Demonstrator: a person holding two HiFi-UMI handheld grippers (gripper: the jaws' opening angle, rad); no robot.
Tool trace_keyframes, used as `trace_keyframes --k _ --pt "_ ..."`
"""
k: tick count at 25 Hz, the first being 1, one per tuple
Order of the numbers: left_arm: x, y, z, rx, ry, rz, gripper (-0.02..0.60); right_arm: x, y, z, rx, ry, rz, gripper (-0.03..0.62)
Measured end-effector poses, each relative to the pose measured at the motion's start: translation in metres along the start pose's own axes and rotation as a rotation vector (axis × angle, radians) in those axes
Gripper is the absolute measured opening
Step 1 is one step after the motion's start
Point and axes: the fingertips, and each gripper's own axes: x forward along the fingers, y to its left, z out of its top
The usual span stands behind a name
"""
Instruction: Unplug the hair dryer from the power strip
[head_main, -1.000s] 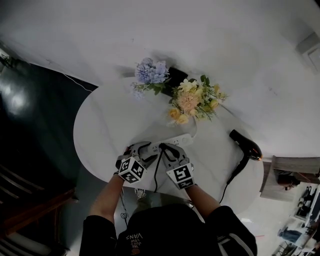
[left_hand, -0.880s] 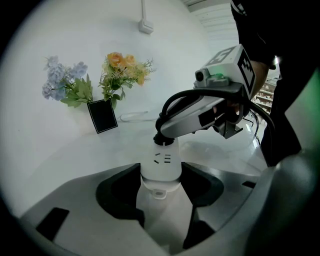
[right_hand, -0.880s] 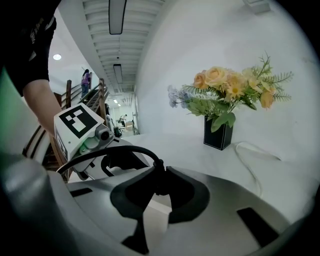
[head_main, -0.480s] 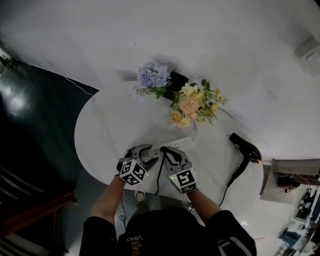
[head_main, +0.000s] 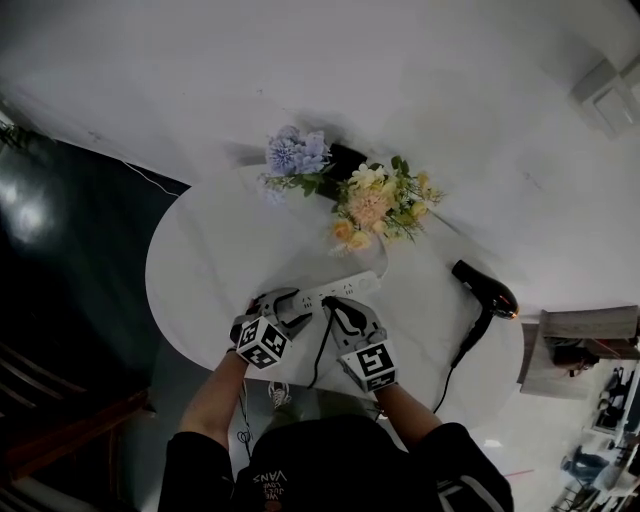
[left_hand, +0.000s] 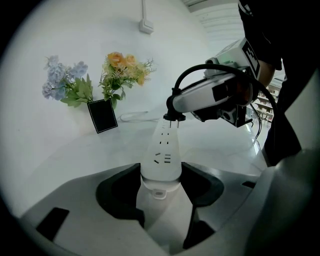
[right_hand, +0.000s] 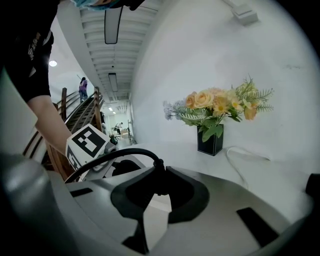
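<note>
Nearest, the left tool (left_hand: 161, 174) clamps the near end of the white power strip (left_hand: 163, 142), which lies on the tabletop (head_main: 215, 255). Farther along the strip, the right tool (right_hand: 159, 182) pinches the black plug (left_hand: 173, 116) right at the strip's top face. The hair dryer (head_main: 486, 290) lies well apart to the right, and the flowers (head_main: 378, 205) stand beyond.

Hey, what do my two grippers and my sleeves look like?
The left gripper and right gripper are light grey shells with black-padded jaws. Each carries a white cube printed with black square markers. The sleeves are black.
</note>
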Motion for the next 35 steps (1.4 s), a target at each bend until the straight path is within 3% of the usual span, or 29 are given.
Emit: trace_keyframes --k 7,14,21,24,35 --pt "-0.001 -0.001 0.0 0.003 0.006 0.009 0.273 -0.027 0.001 -0.001 0.008 -0.009 -0.053 0.072" --pt "-0.01 -0.007 0.001 0.073 0.035 0.006 0.275 -0.051 0.006 0.003 0.017 -0.028 -0.1 0.072" --pt "-0.043 -0.008 0.02 0.064 -0.047 0.076 0.275 -0.073 0.012 0.003 0.04 -0.051 -0.152 0.072" --pt "-0.063 -0.005 0.028 0.016 -0.11 0.141 0.271 -0.081 0.016 0.004 0.052 -0.072 -0.174 0.072" --pt "-0.141 -0.028 0.057 -0.061 -0.281 0.287 0.088 -0.123 0.037 0.008 0.066 -0.104 -0.255 0.072"
